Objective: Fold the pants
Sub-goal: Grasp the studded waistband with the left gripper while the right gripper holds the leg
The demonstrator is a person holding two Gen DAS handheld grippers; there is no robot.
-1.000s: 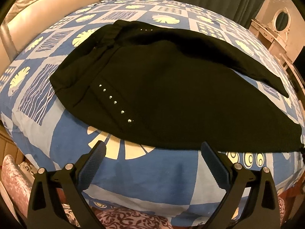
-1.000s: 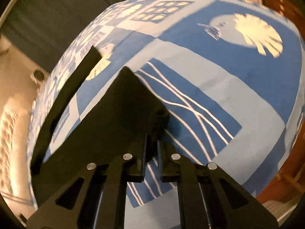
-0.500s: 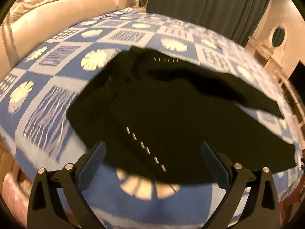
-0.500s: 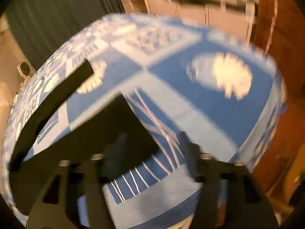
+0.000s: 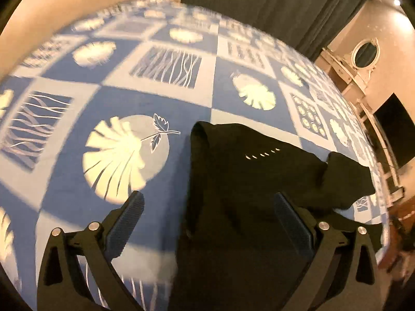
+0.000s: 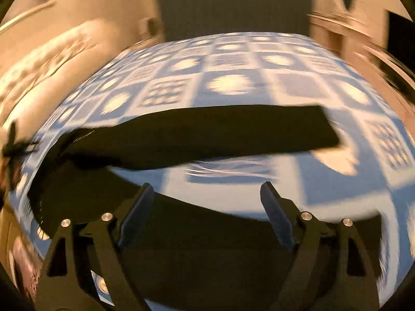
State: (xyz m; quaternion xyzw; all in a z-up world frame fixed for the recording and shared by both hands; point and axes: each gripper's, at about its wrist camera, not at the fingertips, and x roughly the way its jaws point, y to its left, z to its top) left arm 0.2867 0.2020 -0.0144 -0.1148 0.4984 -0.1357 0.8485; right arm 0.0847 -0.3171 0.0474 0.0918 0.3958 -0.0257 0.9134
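Note:
Black pants (image 5: 246, 181) with a row of small studs lie spread on the blue and white patterned bed cover (image 5: 77, 181). In the left wrist view my left gripper (image 5: 207, 207) is open and empty, hovering over the waist end of the pants. In the right wrist view, which is blurred, the pants (image 6: 207, 134) show as two legs lying apart, one far and one near. My right gripper (image 6: 207, 197) is open and empty above the near leg (image 6: 207, 246).
A padded beige headboard (image 6: 52, 51) runs along the far left. Dark curtains (image 5: 272, 5) hang behind the bed. A white dresser with an oval mirror (image 5: 363, 54) and a dark screen (image 5: 394, 134) stand at the right.
My right gripper opened and let go of the pant leg, then swung to face across the bed. My left gripper moved forward over the pants toward the waist.

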